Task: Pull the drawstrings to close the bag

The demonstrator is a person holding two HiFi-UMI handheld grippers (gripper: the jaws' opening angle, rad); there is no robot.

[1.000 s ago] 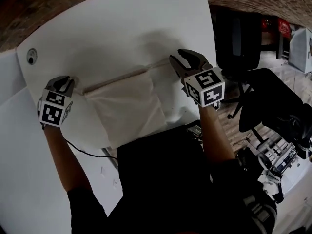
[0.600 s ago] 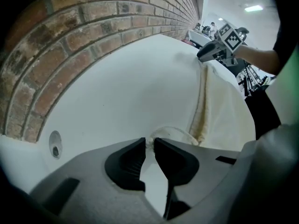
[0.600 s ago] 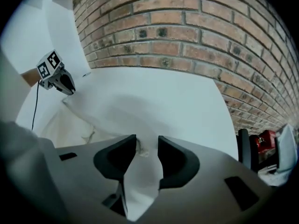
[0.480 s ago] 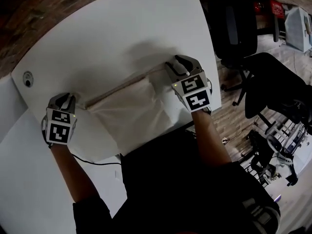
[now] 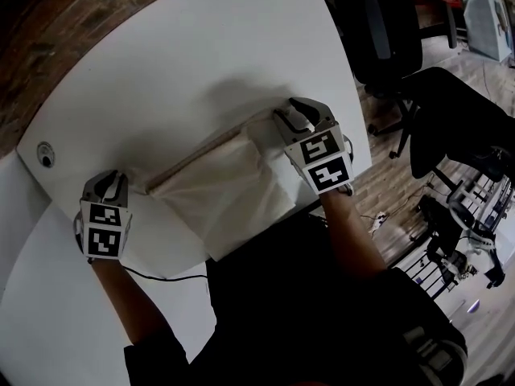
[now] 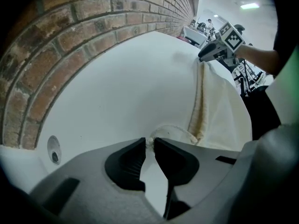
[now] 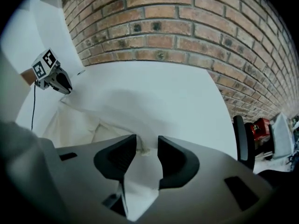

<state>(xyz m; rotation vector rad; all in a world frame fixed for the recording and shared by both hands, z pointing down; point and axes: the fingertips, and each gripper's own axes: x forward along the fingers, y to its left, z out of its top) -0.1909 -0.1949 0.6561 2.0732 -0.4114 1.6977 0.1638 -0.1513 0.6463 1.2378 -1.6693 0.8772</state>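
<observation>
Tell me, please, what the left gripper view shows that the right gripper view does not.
Only the left gripper view: the left gripper, its jaws nearly together and pinching the cord, and the grommet in the table.
Only the right gripper view: the right gripper, its jaws apart and just opened, with the bag's corner between them, and a chair past the table's edge.
Both: the bag, the table and the wall.

The right gripper [image 5: 299, 117] has dipped toward the bag's [image 5: 225, 191] two-o'clock corner. Its jaws have just been opening, and the drawstring [image 7: 145, 150] lies loose between them.
</observation>
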